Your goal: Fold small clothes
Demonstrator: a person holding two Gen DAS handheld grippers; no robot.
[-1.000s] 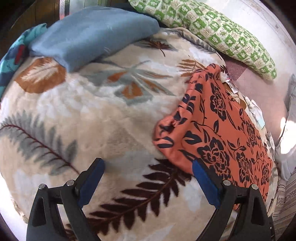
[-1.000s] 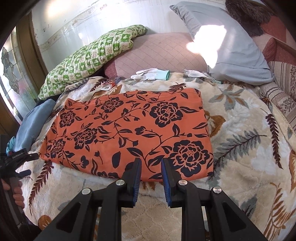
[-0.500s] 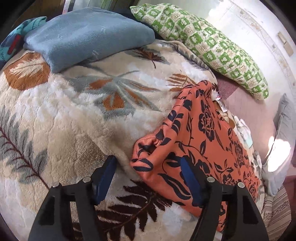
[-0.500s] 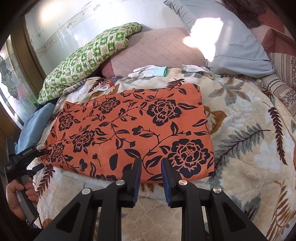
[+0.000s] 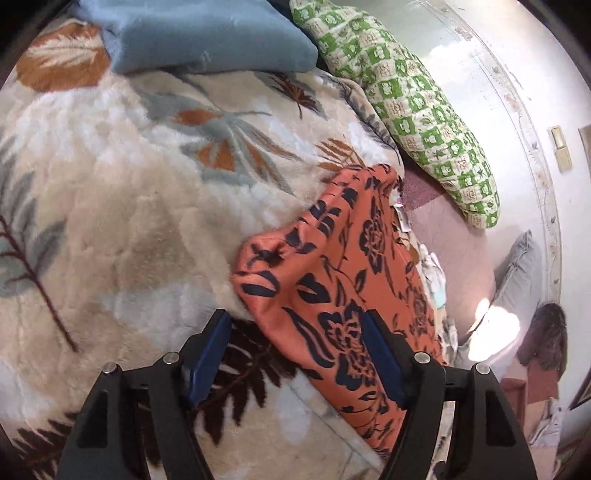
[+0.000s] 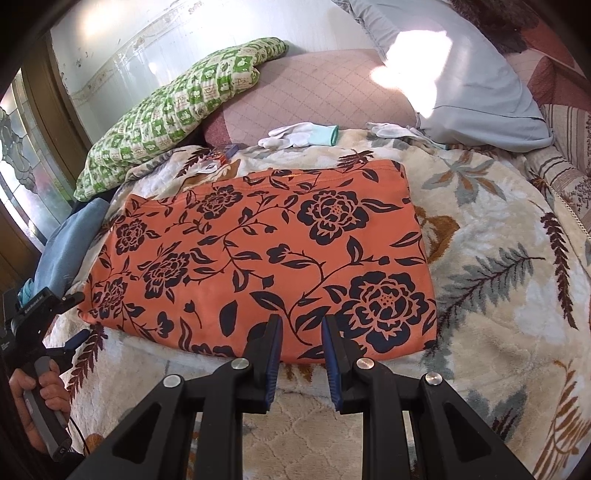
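- So, one orange floral garment [image 6: 258, 258] lies flat on the leaf-print fleece blanket [image 6: 498, 295], folded into a rough rectangle with dark navy flowers all over.
- Two grippers total. Left gripper [image 5: 295, 354] has its jaws spread wide, straddling the near corner of the garment — the pads aren't pressing on the cloth.
- Right gripper [image 6: 301, 354] sits at the garment's near edge, jaws narrowed but with a gap between them; nothing is pinched, so it's released.
- One hand [image 6: 40, 387] shows at the left edge of the right wrist view, wrapped around the left gripper's handle.
- Pillows: one green checked pillow [image 6: 177, 107], one grey pillow [image 6: 472, 85].
- One folded blue cloth [image 5: 199, 33] is at the blanket's far side.
- Two white gloves [image 6: 295, 134] lie beyond the garment — one has a teal cuff.
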